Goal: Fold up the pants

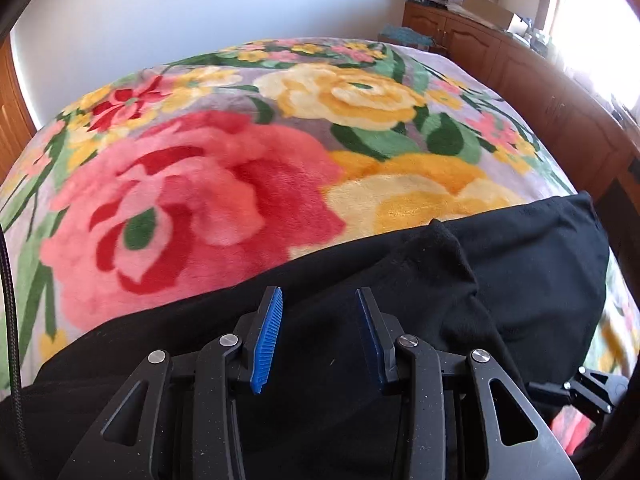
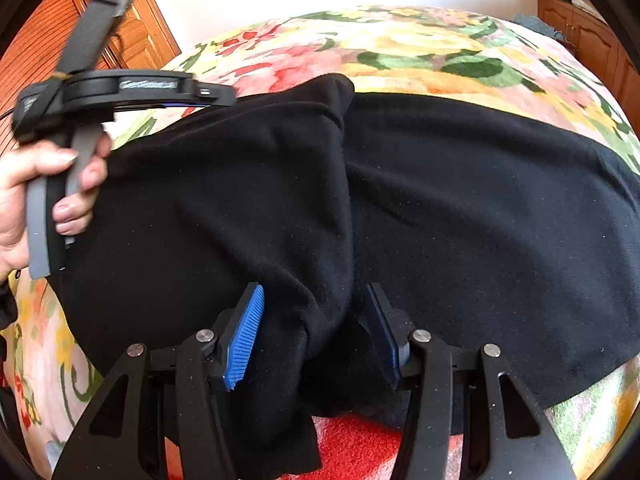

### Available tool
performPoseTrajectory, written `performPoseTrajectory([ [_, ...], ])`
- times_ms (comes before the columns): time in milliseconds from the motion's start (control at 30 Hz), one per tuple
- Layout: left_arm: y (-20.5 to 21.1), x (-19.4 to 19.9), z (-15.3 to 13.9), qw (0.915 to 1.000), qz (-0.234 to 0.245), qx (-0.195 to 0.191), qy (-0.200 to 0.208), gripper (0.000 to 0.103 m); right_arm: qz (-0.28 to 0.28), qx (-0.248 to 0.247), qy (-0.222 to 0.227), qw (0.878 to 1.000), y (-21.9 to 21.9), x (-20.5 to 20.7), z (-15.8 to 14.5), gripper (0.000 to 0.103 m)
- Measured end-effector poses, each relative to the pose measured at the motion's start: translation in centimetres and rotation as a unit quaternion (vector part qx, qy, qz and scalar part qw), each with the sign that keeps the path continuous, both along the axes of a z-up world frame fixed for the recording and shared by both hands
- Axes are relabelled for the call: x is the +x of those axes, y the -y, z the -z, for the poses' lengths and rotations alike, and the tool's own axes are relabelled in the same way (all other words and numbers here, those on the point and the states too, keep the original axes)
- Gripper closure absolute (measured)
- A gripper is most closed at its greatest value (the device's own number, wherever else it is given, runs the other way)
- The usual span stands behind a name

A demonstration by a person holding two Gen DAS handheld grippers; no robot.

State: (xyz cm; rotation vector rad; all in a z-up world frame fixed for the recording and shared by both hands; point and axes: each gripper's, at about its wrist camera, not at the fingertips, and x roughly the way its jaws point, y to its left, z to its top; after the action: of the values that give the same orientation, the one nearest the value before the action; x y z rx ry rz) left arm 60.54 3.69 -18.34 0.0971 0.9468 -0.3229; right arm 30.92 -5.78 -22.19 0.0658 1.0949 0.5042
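Your right gripper (image 2: 316, 328) is pinching a bunched fold of the soft, limp black pants (image 2: 460, 220) on the bed (image 1: 240, 152); your left gripper (image 1: 320, 332) is hovering, jaws spread and empty. Grip doubled edges, since single layers will likely sag.

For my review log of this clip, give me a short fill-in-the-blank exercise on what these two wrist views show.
1. The pants are ____ in colour.
2. They lie on a blanket printed with ____.
3. A bunched fold of the pants sits between the blue pads of the ____ gripper.
4. The left gripper has ____ between its pads.

Missing words: black; flowers; right; nothing
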Motion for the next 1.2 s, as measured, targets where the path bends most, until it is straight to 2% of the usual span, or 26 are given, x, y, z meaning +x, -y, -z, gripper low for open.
performPoseTrajectory([
  [100, 1.2, 0.5, 0.8, 0.9995, 0.017, 0.0, -0.027, 0.064, 0.0, 0.007, -0.006, 1.0, 0.0, 0.1, 0.2, 0.05],
  [233, 2.9, 1.9, 1.8, 0.9967, 0.046, 0.024, -0.062, 0.064, -0.002, 0.011, -0.012, 1.0, -0.1, 0.2, 0.5, 0.05],
  [333, 4.2, 3.0, 2.2, 0.9934, 0.067, 0.011, -0.092, 0.064, -0.005, 0.009, -0.01, 1.0, -0.3, 0.1, 0.5, 0.05],
  [600, 6.2, 4.0, 2.2, 0.9914, 0.09, -0.003, -0.094, 0.064, -0.006, 0.009, -0.011, 1.0, -0.4, 0.1, 0.5, 0.05],
  [700, 7.1, 4.1, 3.0, 0.9916, 0.093, 0.017, -0.088, 0.065, -0.008, 0.008, -0.01, 1.0, -0.5, 0.1, 0.6, 0.05],
  [733, 7.5, 4.1, 3.4, 0.9906, 0.098, 0.028, -0.092, 0.078, -0.008, 0.007, -0.009, 1.0, -0.6, 0.2, 0.6, 0.05],
  [767, 7.9, 4.0, 3.7, 0.9898, 0.105, 0.036, -0.09, 0.086, -0.009, 0.006, -0.008, 1.0, -0.7, 0.1, 0.6, 0.05],
  [800, 8.3, 3.9, 3.9, 0.9894, 0.106, 0.05, -0.086, 0.098, -0.009, 0.004, -0.008, 1.0, -0.8, 0.1, 0.5, 0.05],
  [900, 8.5, 3.6, 3.4, 0.9911, 0.1, 0.057, -0.066, 0.099, -0.01, 0.002, -0.007, 1.0, -1.2, -0.1, 0.5, 0.05],
  [1033, 8.2, 3.7, 0.5, 0.9965, 0.071, 0.044, -0.009, 0.1, -0.012, 0.003, -0.01, 1.0, -1.5, -0.3, 0.7, 0.05],
  [1100, 8.0, 3.8, -1.1, 0.997, 0.047, 0.05, 0.034, 0.1, -0.014, 0.006, -0.014, 1.0, -1.6, -0.3, 0.7, 0.05],
  [1133, 7.9, 4.1, -1.3, 0.9974, 0.041, 0.048, 0.034, 0.1, -0.015, 0.005, -0.014, 1.0, -1.7, -0.4, 0.7, 0.05],
  [1200, 8.3, 4.5, -0.8, 0.997, 0.055, 0.053, 0.01, 0.098, -0.017, 0.004, -0.016, 1.0, -1.9, -0.4, 0.7, 0.05],
])
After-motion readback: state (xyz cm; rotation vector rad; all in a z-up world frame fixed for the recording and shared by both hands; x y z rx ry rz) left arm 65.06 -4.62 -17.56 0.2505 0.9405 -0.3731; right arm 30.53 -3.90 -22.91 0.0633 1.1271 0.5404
